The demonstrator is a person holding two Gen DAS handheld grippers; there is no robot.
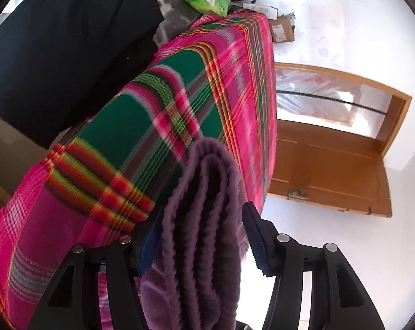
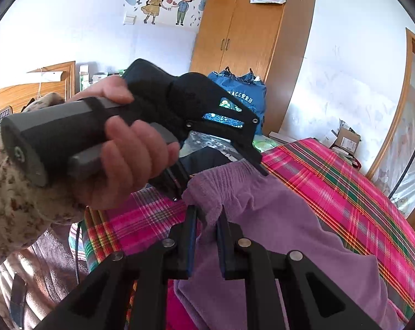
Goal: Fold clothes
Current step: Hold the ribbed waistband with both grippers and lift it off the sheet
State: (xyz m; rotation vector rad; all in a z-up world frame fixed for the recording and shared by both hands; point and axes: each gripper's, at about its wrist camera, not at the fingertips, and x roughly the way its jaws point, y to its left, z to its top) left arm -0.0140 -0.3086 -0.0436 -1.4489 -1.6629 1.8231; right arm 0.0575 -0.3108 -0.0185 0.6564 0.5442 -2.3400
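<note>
We hold the purple fleece garment (image 1: 204, 220) already doubled over several times: in the left wrist view its stacked layers stand as ridged folds between the fingers of the left gripper (image 1: 202, 242). How many folds are left we cannot judge, since much of the cloth hangs loose to the right in the right wrist view, draped over the pink plaid bedcover (image 2: 345, 181).

The left gripper's blue pads sit against or close beside the bundle, but whether they truly pinch it we cannot tell. Our right gripper (image 2: 206, 236) stands narrow, its pads closed on a bunched edge of the same garment near the left gripper's tips. A hand (image 2: 125, 148) grips the left tool's handle, on the left of that view.
</note>
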